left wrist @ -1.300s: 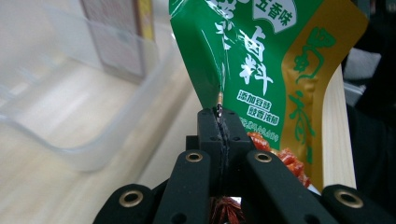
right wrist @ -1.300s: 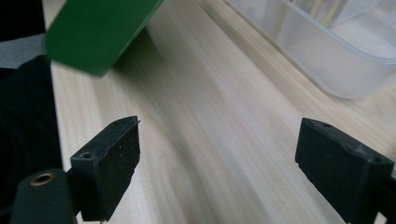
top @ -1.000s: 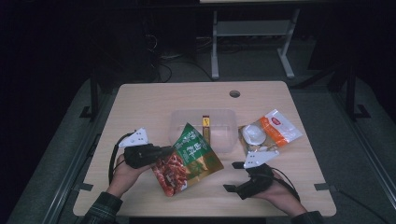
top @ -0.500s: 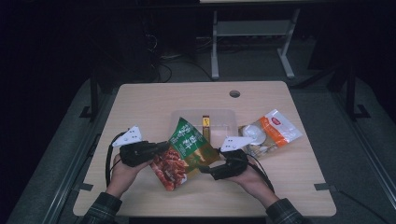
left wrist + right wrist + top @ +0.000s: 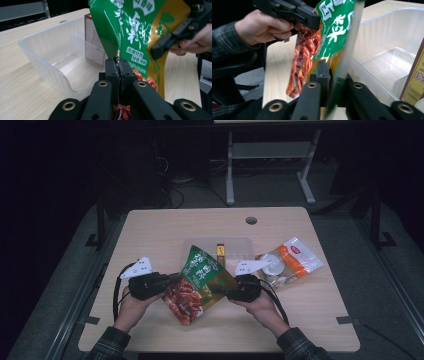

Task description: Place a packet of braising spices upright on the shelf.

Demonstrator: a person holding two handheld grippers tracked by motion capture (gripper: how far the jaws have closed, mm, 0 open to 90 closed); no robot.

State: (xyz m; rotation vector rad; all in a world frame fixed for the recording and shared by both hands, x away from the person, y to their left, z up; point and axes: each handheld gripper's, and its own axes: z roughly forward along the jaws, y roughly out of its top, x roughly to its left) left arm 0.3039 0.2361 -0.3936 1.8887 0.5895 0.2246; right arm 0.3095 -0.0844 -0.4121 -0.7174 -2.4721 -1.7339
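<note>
The green and red snack bag [image 5: 197, 282] is held up off the table [image 5: 165, 227] between the two grippers, tilted, just in front of the clear plastic bin [image 5: 240, 245]; its left edge is pinched by the left gripper [image 5: 172, 280], whose jaws are seen pressed together on the bag's seam in the left gripper view [image 5: 117, 67]; the bag [image 5: 135, 30] is seen there rising above those jaws, with the bin [image 5: 50, 50] just beside it and the other gripper's jaw at the bag's far edge; the right edge is taken by the right gripper [image 5: 225, 291], and in the right gripper view [image 5: 332, 75] the jaws are closed on the bag's edge [image 5: 332, 32]; a small brown box [image 5: 220, 252] is stood upright inside the bin; a second packet, white with an orange top [image 5: 290, 262], is laid on the table to the right of the bin, well apart from the held bag; each gripper is gripped by a hand, the left hand [image 5: 131, 306] and the right hand [image 5: 260, 306], both coming in from the near edge.
</note>
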